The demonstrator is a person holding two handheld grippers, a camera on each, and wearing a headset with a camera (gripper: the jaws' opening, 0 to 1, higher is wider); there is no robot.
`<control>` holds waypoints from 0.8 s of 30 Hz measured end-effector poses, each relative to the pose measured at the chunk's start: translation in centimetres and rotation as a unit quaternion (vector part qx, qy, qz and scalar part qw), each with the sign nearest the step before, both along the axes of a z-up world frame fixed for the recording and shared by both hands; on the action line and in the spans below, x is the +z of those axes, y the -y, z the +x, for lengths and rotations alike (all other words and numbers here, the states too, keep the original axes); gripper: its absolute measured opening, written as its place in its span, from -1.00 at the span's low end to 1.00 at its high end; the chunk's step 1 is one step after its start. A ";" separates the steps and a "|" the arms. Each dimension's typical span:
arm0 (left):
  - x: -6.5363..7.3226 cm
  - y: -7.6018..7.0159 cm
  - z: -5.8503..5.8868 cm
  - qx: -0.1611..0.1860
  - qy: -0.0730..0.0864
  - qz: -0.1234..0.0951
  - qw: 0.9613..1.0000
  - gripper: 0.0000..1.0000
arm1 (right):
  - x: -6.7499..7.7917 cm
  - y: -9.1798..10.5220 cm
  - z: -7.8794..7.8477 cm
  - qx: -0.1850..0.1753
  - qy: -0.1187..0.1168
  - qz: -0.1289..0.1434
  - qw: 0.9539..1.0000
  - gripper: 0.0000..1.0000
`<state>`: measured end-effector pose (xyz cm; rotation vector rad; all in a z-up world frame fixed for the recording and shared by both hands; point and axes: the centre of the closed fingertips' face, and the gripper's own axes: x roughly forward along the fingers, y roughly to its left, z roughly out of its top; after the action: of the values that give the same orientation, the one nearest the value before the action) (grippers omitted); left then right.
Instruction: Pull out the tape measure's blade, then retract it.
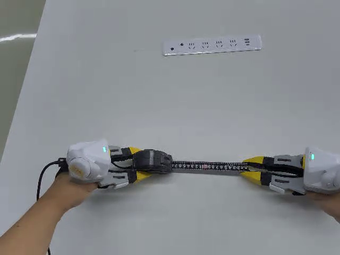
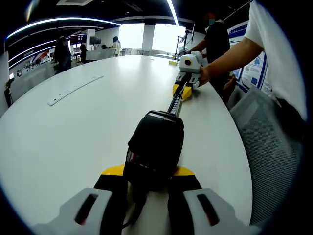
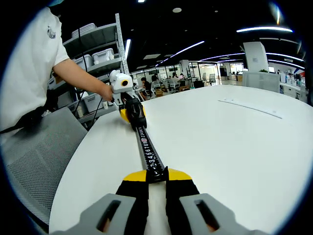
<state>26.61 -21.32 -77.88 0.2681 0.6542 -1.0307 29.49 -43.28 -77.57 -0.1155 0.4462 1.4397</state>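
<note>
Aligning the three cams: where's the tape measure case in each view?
Head view: case lower left of centre, clamped in the left gripper.
Left gripper view: case at centre, between that gripper's own jaws.
Right gripper view: case upper left of centre, at the far end of the blade.
Shared landmark: white power strip, at left in the left gripper view, at right in the right gripper view.

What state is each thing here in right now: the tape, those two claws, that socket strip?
tape measure case: gripped between the left claw's jaws.
blade: pulled out, stretched straight between the two claws.
left claw: shut on the tape measure case.
right claw: shut on the blade's end.
power strip: lying flat, nothing plugged in.
</note>
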 end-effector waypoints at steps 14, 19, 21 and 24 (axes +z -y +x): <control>0.0 0.0 0.0 -0.001 -0.001 0.001 1.000 -0.45 | 0.8 1.0 -0.2 -0.011 -0.004 0.001 1.000 -0.82; 0.0 0.1 0.0 -0.001 -0.001 0.003 1.000 -0.45 | 0.8 1.1 -0.3 -0.010 -0.007 0.003 1.000 -0.83; 0.0 0.1 0.0 0.000 -0.001 0.003 1.000 -0.45 | 0.8 1.1 -0.3 -0.010 -0.009 0.002 1.000 -0.83; 0.0 0.1 0.0 -0.001 -0.002 0.004 1.000 -0.44 | 0.8 1.1 -0.4 -0.009 -0.006 0.002 1.000 -0.83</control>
<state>26.60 -21.42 -77.86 0.2751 0.6617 -1.0307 29.12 -44.43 -76.76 -0.0988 0.4534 1.4245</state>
